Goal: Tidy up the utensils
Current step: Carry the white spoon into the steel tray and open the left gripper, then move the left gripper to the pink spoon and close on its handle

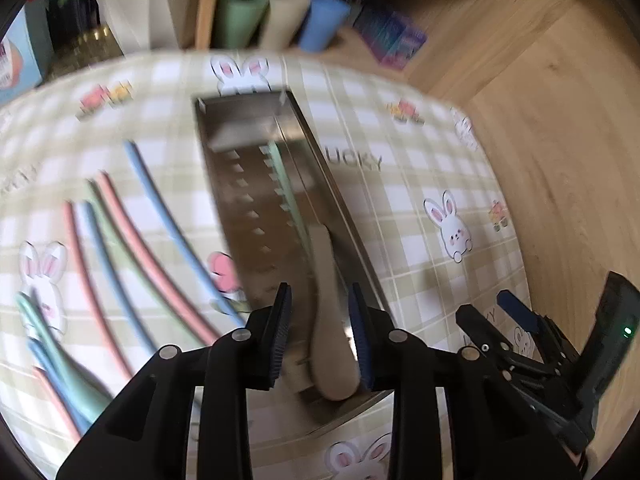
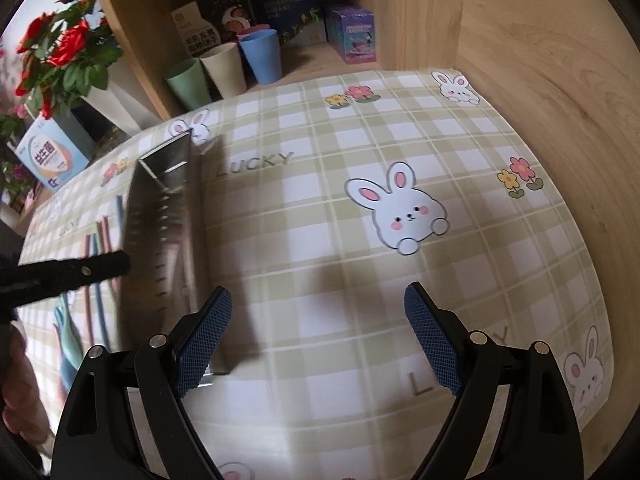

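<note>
A long steel utensil tray (image 1: 240,160) lies on the checked bunny tablecloth; it also shows in the right wrist view (image 2: 156,216). A beige spoon (image 1: 328,320) and a green utensil (image 1: 286,184) lie inside the tray along its right wall. My left gripper (image 1: 320,328) hovers over the tray's near end, jaws apart on either side of the beige spoon's bowl, not pressing it. Several pink, blue and green utensils (image 1: 120,240) lie on the cloth left of the tray. My right gripper (image 2: 318,336) is open and empty over the cloth right of the tray.
Green, beige and blue cups (image 2: 224,68) stand at the back in a wooden shelf with boxes (image 2: 352,36). A wooden wall (image 2: 560,80) borders the right side. Red flowers in a white vase (image 2: 68,52) and a blue box (image 2: 48,156) stand back left.
</note>
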